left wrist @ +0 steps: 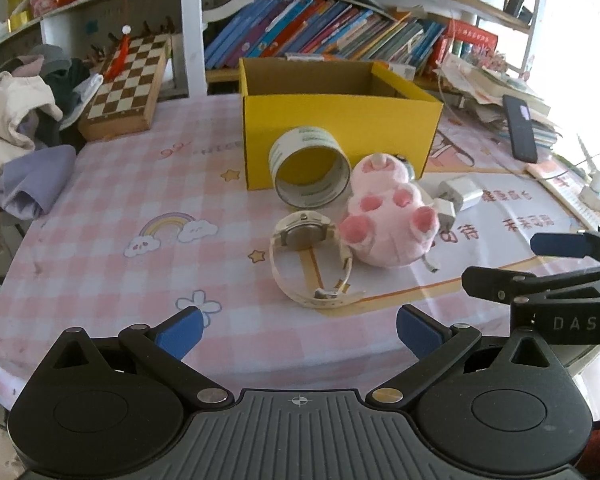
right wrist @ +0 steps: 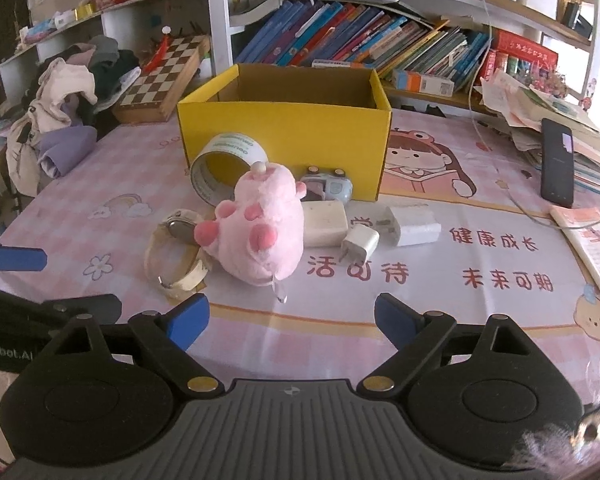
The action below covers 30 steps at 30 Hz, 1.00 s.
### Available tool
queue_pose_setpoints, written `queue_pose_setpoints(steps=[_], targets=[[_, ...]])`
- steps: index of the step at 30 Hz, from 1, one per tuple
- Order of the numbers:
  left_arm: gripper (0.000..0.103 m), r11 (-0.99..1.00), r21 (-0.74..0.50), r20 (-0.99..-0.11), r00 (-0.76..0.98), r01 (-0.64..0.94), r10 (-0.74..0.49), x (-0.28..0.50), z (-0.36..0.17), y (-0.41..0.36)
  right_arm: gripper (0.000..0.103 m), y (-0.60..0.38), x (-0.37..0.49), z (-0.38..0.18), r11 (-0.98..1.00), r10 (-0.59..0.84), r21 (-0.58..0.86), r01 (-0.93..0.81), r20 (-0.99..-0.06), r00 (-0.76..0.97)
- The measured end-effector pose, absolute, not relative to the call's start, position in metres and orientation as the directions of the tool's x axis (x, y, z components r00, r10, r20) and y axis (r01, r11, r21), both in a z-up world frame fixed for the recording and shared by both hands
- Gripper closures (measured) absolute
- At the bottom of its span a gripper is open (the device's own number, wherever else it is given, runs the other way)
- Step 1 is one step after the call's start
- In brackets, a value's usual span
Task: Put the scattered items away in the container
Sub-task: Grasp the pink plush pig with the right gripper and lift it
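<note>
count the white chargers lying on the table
3, all right of the pink plush toy: a flat white block against the plush, a small plug in front of it, and a larger cube furthest right. Others may hide behind the plush.

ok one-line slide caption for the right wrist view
Open right claw faces a pink plush toy, watch and chargers before the yellow box.

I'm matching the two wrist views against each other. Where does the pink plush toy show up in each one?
Left wrist: pink plush toy right of centre, beside the watch.
Right wrist: plush just left of centre, watch to its left.
Shared landmark: yellow box behind it.
</note>
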<state>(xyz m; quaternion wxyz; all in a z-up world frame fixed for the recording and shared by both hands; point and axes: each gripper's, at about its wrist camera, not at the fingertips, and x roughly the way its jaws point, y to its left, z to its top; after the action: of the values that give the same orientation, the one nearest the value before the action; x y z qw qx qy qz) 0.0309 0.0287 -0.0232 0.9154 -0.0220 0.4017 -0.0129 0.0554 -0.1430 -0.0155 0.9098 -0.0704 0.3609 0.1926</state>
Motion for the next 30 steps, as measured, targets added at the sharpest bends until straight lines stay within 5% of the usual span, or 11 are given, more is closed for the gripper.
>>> queue_pose_setpoints(steps=[30], targets=[[0.0,0.999,0.023,-0.814,0.58,0.024,0.005,0.106,-0.048,0.027,0.012,-0.091,0.162,-0.03,0.798,0.426,0.041,-0.601,-0.743,0.516]])
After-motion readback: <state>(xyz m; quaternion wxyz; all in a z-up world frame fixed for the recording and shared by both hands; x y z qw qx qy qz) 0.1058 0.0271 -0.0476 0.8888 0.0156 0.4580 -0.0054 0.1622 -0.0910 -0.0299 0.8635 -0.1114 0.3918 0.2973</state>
